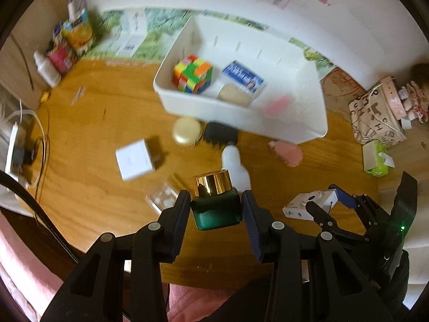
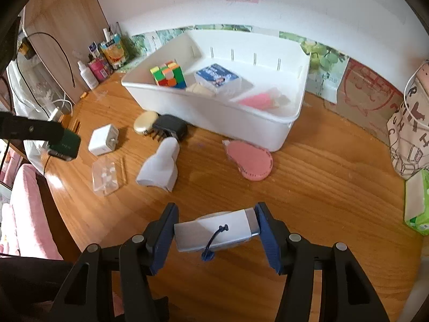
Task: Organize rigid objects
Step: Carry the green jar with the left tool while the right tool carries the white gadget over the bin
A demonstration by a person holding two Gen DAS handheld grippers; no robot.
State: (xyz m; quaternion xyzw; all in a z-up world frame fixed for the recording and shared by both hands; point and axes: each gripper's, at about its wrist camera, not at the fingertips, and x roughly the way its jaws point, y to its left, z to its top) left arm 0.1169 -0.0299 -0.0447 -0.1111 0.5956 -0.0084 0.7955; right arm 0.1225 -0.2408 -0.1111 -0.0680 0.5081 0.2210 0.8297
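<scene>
A: So, in the left wrist view, what does the left gripper (image 1: pixel 215 209) hold?

B: Its fingers (image 1: pixel 182 214) are closed tight on a green jar (image 1: pixel 215 212) with a gold cap (image 1: pixel 213 183). The jar stands upright between them, lifted above the wooden surface (image 1: pixel 93 187).

A: And the other things?

B: The white bin (image 1: pixel 241 118) sits toward the far edge of the surface, near the wall. Inside it lie a colourful cube (image 1: pixel 193 73), a blue-and-white box (image 1: pixel 242 76), a beige piece (image 1: pixel 233 94) and something pink (image 1: pixel 276 104), blurred. Just before the bin's near wall are a round gold tin (image 1: pixel 186 131) and a black object (image 1: pixel 219 134). A white cube box (image 1: pixel 134 159) lies more toward the left edge, and a pink flat item (image 1: pixel 288 153) toward the right.

A: Is the right gripper (image 1: pixel 323 201) visible there?

B: Yes, at the right, with a white device (image 1: pixel 308 204) between its fingers.

A: Now the right wrist view.

B: The right gripper (image 2: pixel 215 230) has its fingers (image 2: pixel 166 230) about half apart, both pressing the ends of the white device (image 2: pixel 214 230), which has a blue cord (image 2: pixel 211 244) hanging. It is held above the near edge of the surface (image 2: pixel 321 187). The bin (image 2: pixel 214 112) is at the far edge. The jar (image 2: pixel 65 142) shows at the left edge, in the left gripper (image 2: pixel 57 139). A white bottle (image 2: pixel 162 163) lies on its side mid-surface, beside a clear box (image 2: pixel 104 175).
</scene>
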